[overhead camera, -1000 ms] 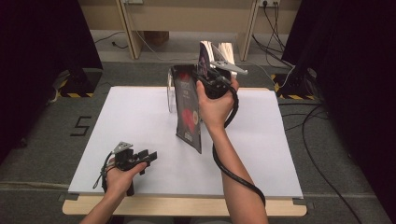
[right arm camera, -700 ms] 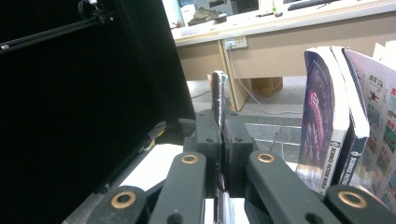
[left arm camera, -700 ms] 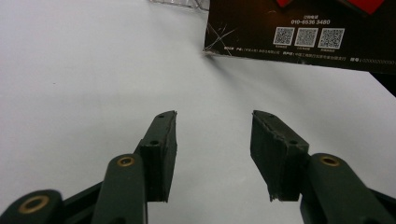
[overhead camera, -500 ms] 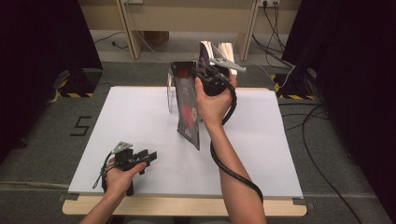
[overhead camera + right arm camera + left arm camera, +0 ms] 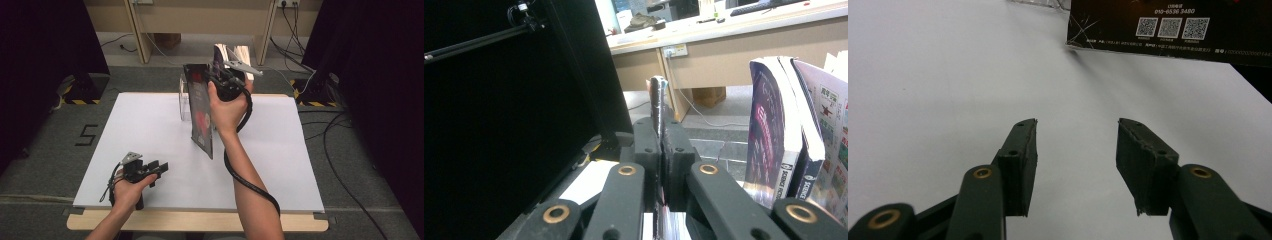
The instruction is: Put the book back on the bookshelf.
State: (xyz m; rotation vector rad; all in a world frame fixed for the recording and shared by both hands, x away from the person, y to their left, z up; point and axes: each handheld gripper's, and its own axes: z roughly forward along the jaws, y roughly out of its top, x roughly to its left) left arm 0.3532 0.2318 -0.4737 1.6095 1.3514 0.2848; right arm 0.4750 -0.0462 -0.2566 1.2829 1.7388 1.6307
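Note:
A thin black magazine (image 5: 202, 117) with red print hangs upright above the middle of the white table (image 5: 145, 125). My right gripper (image 5: 216, 82) is shut on its top edge. In the right gripper view the magazine's edge (image 5: 657, 97) sticks up between the closed pads, at the right gripper (image 5: 661, 131). My left gripper (image 5: 161, 168) rests low at the table's front left, held by a hand, with its jaws apart and nothing between them. The left gripper (image 5: 1078, 131) looks across the table toward the magazine's lower edge (image 5: 1168, 27), which carries QR codes.
A clear stand (image 5: 184, 102) sits at the table's far middle, just behind the magazine. Several books (image 5: 234, 54) stand upright beyond it; their spines (image 5: 784, 130) are to the right in the right gripper view. Black curtains flank the table, and cables lie on the floor.

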